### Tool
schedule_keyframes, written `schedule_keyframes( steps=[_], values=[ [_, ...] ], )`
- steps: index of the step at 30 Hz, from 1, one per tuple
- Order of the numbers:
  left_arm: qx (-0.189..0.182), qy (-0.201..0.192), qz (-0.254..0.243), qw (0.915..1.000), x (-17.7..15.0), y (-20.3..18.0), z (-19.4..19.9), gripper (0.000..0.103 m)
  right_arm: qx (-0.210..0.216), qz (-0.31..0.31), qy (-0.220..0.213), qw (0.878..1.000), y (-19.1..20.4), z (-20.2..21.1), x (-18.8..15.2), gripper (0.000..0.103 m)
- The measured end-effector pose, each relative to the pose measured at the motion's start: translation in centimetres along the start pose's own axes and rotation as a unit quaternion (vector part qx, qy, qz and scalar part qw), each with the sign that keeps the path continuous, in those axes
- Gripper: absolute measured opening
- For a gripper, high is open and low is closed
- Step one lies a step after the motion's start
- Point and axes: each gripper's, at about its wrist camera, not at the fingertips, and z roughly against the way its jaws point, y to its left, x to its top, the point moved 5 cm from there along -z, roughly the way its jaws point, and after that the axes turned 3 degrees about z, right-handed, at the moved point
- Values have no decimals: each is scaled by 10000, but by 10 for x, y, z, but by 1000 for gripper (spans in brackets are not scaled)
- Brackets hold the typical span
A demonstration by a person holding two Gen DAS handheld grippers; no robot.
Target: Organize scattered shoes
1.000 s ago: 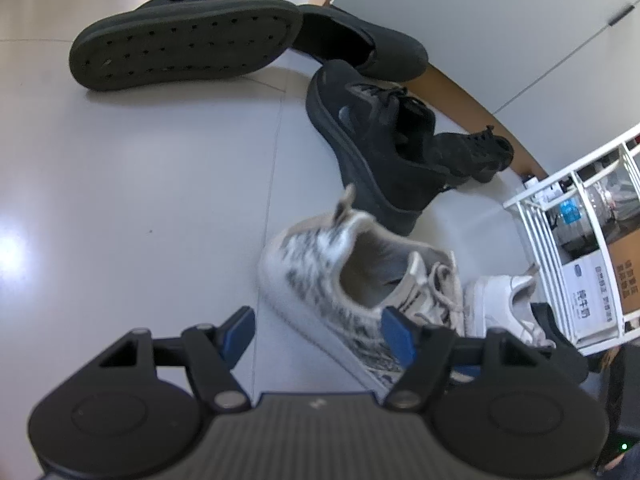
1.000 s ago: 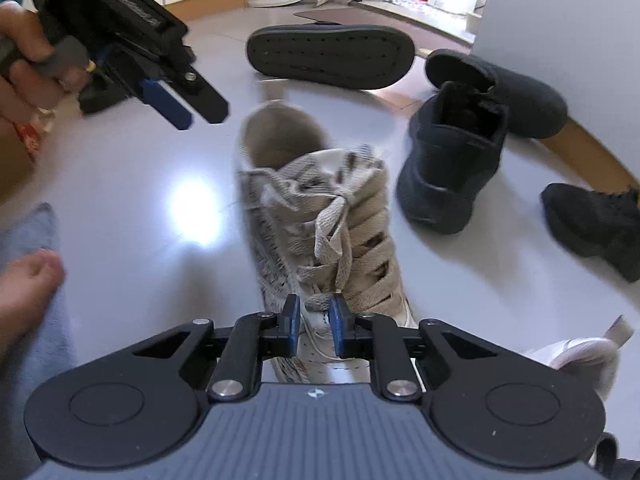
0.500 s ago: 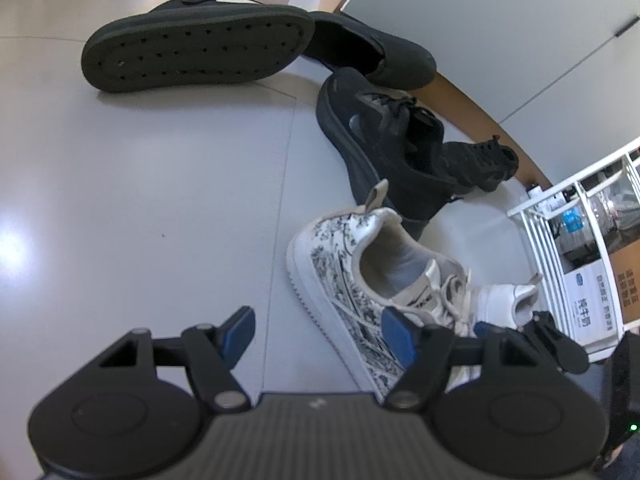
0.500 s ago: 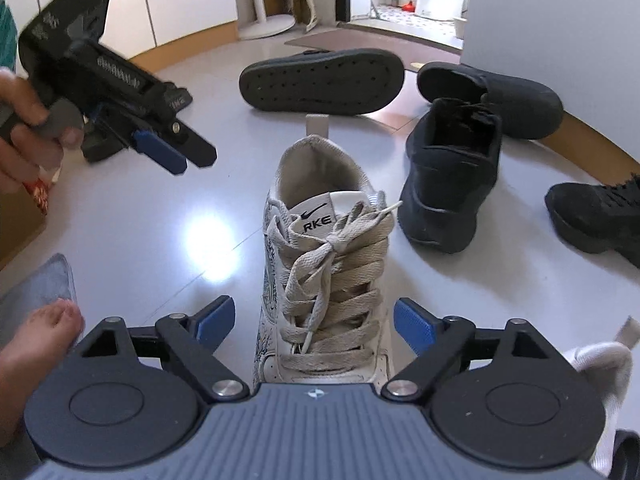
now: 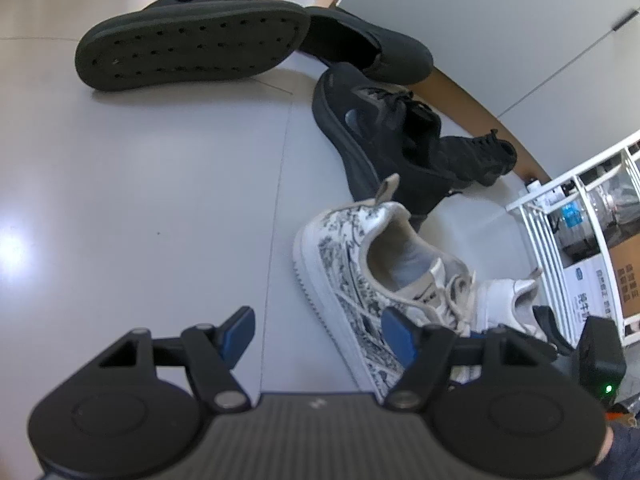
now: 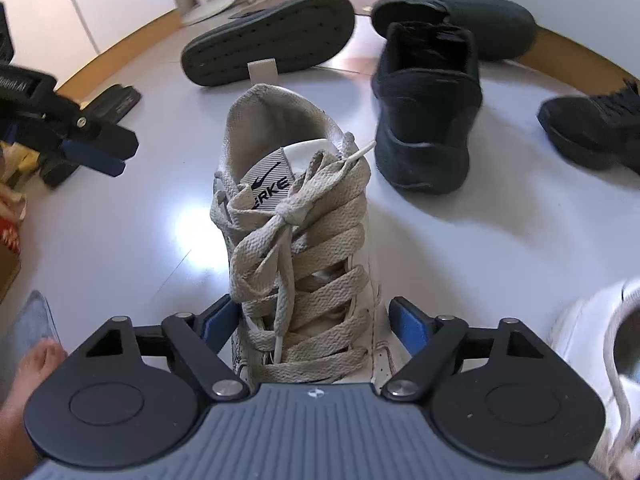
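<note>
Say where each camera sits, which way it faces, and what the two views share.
Left wrist: on the left gripper, angled down at the floor; the patterned sneaker lies beyond its right finger; jaws open and empty.
Right wrist: on the right gripper, looking down the same sneaker toe to heel; jaws closing around its toe end; a bare foot shows.
Shared: that sneaker, the upturned black sole, the black sneaker, and each other's gripper.

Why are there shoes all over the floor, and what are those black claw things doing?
A person is tidying scattered shoes with a claw in each hand. The right gripper sits over the patterned white sneaker, its jaws closing on either side of the laces. The left gripper waits open above the floor. Black shoes and an upturned sandal lie about.
</note>
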Motion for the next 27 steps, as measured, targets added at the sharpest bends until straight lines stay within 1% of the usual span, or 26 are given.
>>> schedule_keyframes(
  steps=[7,8,15,17,27],
  values=[
    [12,17,13,10000,-1,0,-1,72,-153,-616,256,9977,-1,8,-15,84],
    [11,27,14,10000,-1,0,-2,72,-168,-823,306,9960,-3,11,-20,83],
    [-17,54,-11,10000,-2,-3,-3,72,-426,-1491,377,9872,-11,24,-42,83],
    [-16,69,-19,10000,-3,-4,-4,72,-535,-1735,372,9827,-14,27,-48,83],
    [-22,141,-55,9999,-6,-9,-11,72,-939,-2373,319,9664,-16,33,-60,83]
  ],
)
